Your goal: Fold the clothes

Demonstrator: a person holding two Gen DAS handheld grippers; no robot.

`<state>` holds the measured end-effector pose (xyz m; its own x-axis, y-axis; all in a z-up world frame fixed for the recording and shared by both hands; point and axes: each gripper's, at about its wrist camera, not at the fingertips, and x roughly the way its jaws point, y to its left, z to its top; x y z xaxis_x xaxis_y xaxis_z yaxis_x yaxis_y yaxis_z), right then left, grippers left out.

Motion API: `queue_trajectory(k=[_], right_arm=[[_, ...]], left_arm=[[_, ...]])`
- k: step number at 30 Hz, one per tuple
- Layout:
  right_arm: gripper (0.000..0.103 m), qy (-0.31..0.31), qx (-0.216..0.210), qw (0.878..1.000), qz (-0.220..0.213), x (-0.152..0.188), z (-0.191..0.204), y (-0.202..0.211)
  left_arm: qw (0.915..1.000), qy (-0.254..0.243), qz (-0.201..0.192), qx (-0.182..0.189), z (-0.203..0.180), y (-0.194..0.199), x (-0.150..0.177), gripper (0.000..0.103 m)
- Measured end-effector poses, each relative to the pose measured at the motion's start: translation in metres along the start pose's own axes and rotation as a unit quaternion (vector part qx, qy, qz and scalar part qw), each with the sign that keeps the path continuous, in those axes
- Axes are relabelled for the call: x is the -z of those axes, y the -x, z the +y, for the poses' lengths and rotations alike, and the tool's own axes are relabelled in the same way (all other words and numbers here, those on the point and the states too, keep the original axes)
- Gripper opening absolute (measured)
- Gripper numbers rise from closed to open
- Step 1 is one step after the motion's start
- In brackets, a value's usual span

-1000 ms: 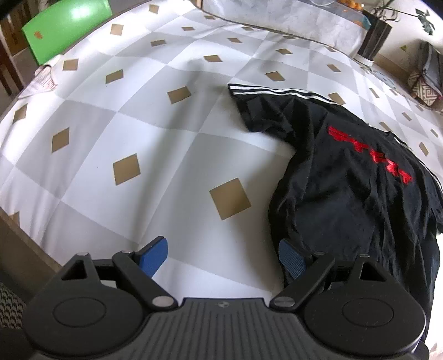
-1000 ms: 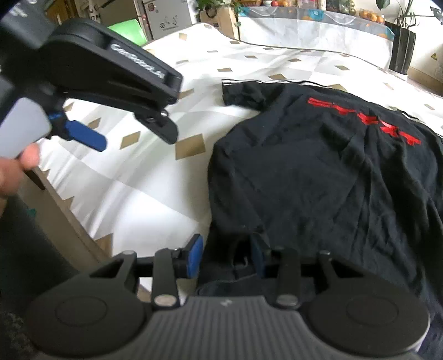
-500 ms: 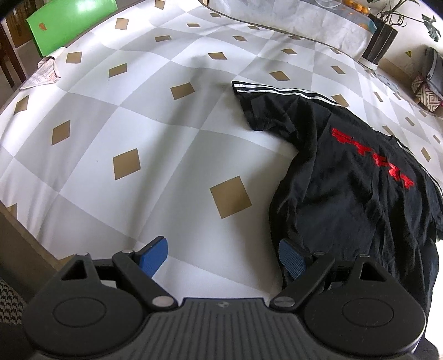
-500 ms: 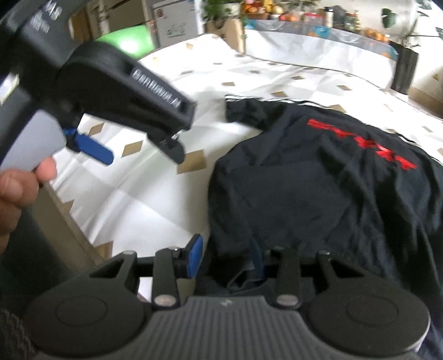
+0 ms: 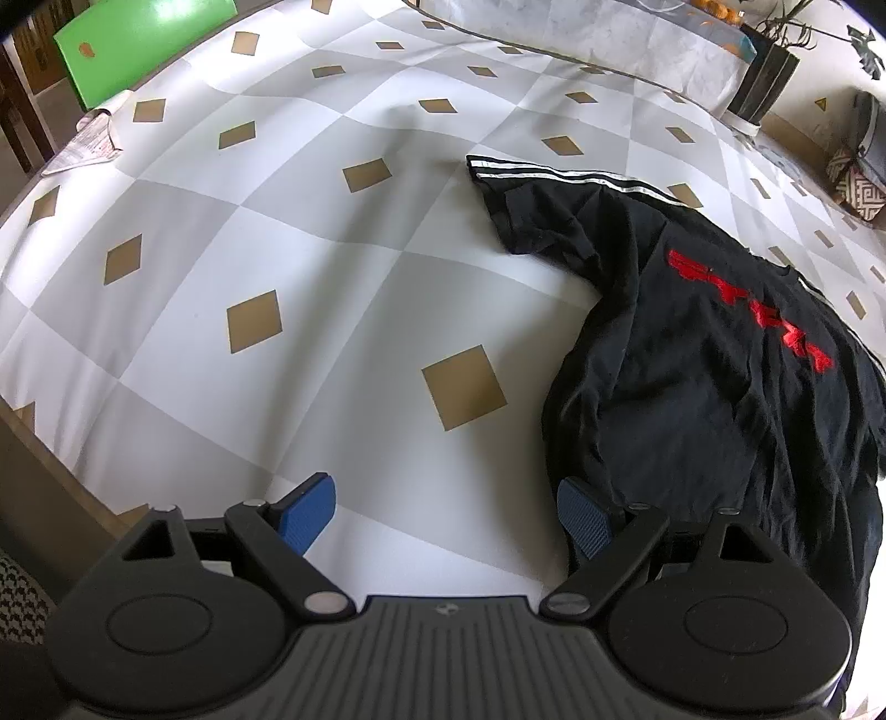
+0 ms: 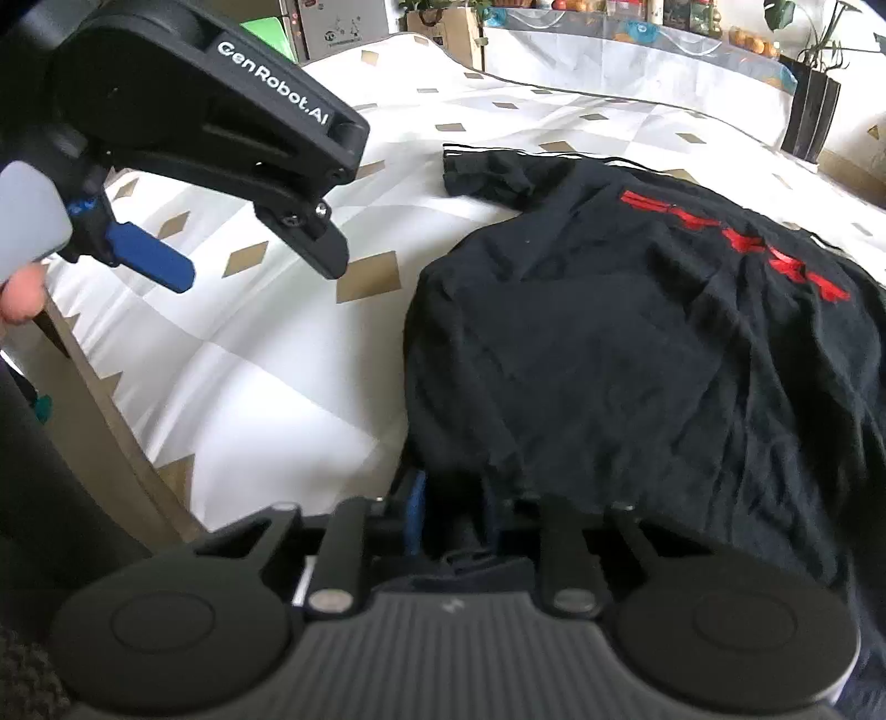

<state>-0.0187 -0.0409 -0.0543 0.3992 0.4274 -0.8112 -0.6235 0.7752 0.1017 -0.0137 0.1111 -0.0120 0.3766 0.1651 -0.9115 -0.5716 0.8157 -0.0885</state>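
A black T-shirt (image 5: 692,387) with red print and white sleeve stripes lies spread on a white-and-grey checked sheet (image 5: 277,221). In the left wrist view my left gripper (image 5: 443,515) hangs open over the sheet by the shirt's near left edge, with its right pad (image 5: 581,520) beside the fabric and nothing between the pads. My right gripper (image 6: 454,509) is closing its jaws on the shirt's (image 6: 609,343) near hem, and black fabric is bunched between the pads. The left gripper (image 6: 257,271) also shows at the upper left of the right wrist view, held by a hand.
The sheet's near edge drops off along a wooden frame (image 5: 44,471) at the lower left. A green box (image 5: 138,44) and a folded paper (image 5: 88,144) lie at the far left. A dark planter (image 5: 764,77) stands at the far right.
My right gripper's fingers have drawn together over the shirt's hem. The left gripper has stayed where it was, still open.
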Motion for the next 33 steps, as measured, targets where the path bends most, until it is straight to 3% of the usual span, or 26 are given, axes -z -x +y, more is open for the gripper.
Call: queue_trajectory(k=[3, 10, 14, 21, 23, 25, 27, 33], right_arm=[[0.007, -0.025, -0.006, 1.0, 0.0, -0.001, -0.006, 0.0], [0.003, -0.066, -0.032, 0.997, -0.004, -0.003, -0.011, 0.006], [0.003, -0.097, -0.085, 0.992, -0.012, -0.006, -0.01, 0.015], [0.003, -0.148, -0.199, 0.969, -0.006, -0.007, 0.002, 0.012], [0.009, -0.144, -0.214, 0.966, -0.004, -0.006, 0.01, 0.009], [0.02, -0.14, -0.214, 0.967, -0.005, -0.006, 0.014, 0.007], [0.023, -0.135, -0.205, 0.969, -0.003, -0.006, 0.013, 0.009], [0.033, -0.138, -0.12, 0.983, 0.002, 0.0, -0.007, 0.02]], left_arm=[[1.0, 0.004, 0.003, 0.0, 0.001, -0.001, 0.0, 0.087], [1.0, -0.001, -0.005, -0.001, 0.0, 0.004, 0.0, 0.087], [0.9998, 0.003, -0.018, -0.002, 0.003, 0.012, -0.002, 0.087], [0.9971, 0.002, -0.076, -0.007, 0.01, 0.044, -0.012, 0.087], [0.9965, -0.001, -0.083, -0.009, 0.011, 0.048, -0.013, 0.089], [0.9967, -0.002, -0.08, -0.009, 0.012, 0.047, -0.013, 0.091], [0.997, -0.002, -0.076, -0.011, 0.013, 0.045, -0.013, 0.091], [0.9978, 0.001, -0.067, -0.004, 0.01, 0.038, -0.011, 0.091]])
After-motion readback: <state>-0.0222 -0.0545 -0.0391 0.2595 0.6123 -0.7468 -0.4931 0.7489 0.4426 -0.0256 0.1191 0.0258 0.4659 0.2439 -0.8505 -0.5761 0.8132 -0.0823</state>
